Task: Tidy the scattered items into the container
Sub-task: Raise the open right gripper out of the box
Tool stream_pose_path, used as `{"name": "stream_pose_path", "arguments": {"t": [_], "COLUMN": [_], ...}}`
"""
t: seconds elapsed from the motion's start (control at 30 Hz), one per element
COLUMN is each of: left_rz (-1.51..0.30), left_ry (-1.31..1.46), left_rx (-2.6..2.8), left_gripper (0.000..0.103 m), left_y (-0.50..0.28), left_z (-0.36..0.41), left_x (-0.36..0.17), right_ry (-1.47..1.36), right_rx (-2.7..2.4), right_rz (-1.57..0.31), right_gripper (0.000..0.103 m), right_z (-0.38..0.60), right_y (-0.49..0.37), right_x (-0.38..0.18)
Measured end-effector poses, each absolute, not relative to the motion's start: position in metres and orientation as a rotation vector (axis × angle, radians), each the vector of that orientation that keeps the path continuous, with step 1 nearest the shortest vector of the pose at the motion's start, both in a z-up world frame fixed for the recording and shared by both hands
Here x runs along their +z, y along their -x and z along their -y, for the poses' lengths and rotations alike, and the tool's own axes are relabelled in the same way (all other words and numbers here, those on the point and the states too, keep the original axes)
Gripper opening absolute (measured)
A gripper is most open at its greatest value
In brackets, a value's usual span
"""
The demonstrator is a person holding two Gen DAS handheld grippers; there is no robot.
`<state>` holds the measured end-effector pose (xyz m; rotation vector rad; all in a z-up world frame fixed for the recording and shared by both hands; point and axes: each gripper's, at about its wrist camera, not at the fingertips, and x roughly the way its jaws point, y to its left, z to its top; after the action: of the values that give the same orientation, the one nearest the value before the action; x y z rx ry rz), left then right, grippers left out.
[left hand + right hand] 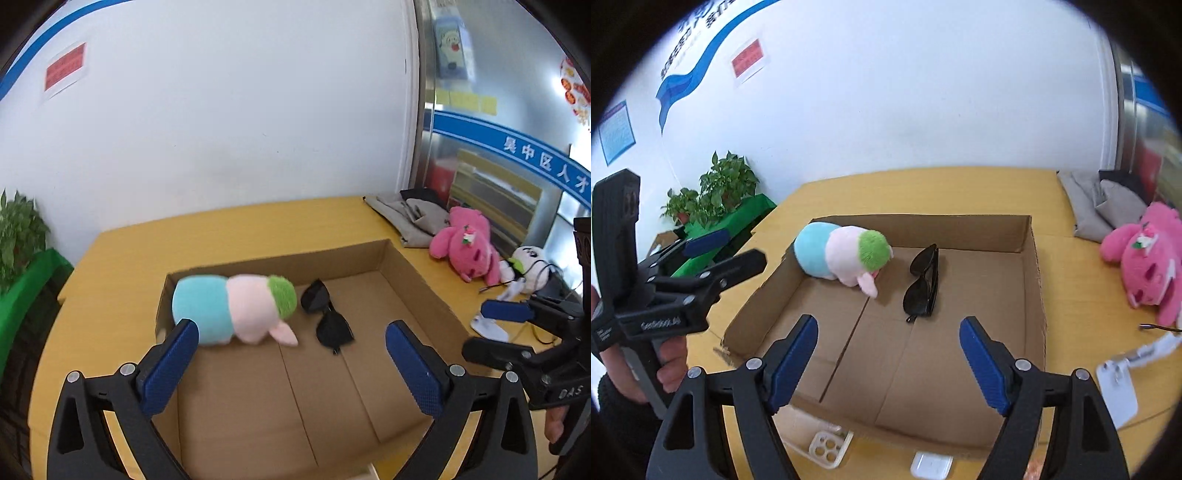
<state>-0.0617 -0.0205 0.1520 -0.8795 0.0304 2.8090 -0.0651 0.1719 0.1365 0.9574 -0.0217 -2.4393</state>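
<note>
Two hand-held grippers hang above an open cardboard box on a yellow table. The left gripper has its blue-padded jaws spread wide with nothing between them; the right gripper likewise shows its jaws apart and empty over the box floor.

Inside the box, at the far left corner, lies a plush toy in blue, pale pink and green, resting against the left wall. Just to its right, a pair of black sunglasses lies folded on the cardboard, apart from the toy.

Outside the box, on the table's far right, a pink plush bear sprawls beside a heap of grey cloth; in the right wrist view the bear is cut off by the lens edge. A white plush with a thin dark cable over it sits near the bear, partly hidden behind the right gripper's frame. A white flat object on the near right is blurred and hard to identify. At the box's near edge, a clear phone case and a small white case are partly covered by the gripper arms.

The hand holding the left gripper shows only its fingers. Potted plants stand far left.
</note>
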Motion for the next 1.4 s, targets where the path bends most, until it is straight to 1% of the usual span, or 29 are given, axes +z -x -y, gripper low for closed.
{"name": "stream_pose_path", "arguments": {"t": [0.13,0.23,0.3,0.43,0.67,0.83,0.93,1.1,1.23,1.4], "left_rz": [-0.009,0.012,0.057,0.089,0.148,0.119,0.136,0.153,0.167,0.193], "left_ry": [0.867,0.875,0.902,0.92,0.986,1.026,1.047,1.127,1.196,1.327], "left_rx": [2.83,2.833,2.818,2.824,2.821,2.838,2.816,2.781,2.752,2.7], "left_gripper": [0.103,0.103,0.103,0.103,0.103,0.103,0.103,0.102,0.101,0.095], "left_y": [0.015,-0.011,-0.021,-0.04,-0.051,-0.05,-0.049,-0.044,-0.038,-0.028], "left_z": [0.03,0.033,0.037,0.044,0.056,0.059,0.059,0.062,0.067,0.077], "left_x": [0.144,0.137,0.131,0.121,0.099,0.084,0.077,0.055,0.036,0.002], "right_ry": [-0.88,-0.875,-0.892,-0.912,-0.951,-0.988,-1.017,-1.081,-1.201,-1.335], "right_rx": [-2.524,-2.534,-2.538,-2.536,-2.526,-2.518,-2.507,-2.477,-2.421,-2.334], "right_rz": [-0.041,-0.024,-0.023,-0.019,-0.039,-0.044,-0.053,-0.047,-0.082,-0.058], "right_gripper": [0.079,0.079,0.079,0.079,0.079,0.079,0.079,0.079,0.079,0.079], "right_z": [-0.177,-0.179,-0.18,-0.183,-0.179,-0.174,-0.169,-0.156,-0.14,-0.126], "right_y": [0.018,0.0,-0.009,-0.022,-0.031,-0.036,-0.036,-0.03,-0.019,-0.011], "right_x": [0.147,0.148,0.148,0.145,0.13,0.12,0.111,0.089,0.048,-0.004]}}
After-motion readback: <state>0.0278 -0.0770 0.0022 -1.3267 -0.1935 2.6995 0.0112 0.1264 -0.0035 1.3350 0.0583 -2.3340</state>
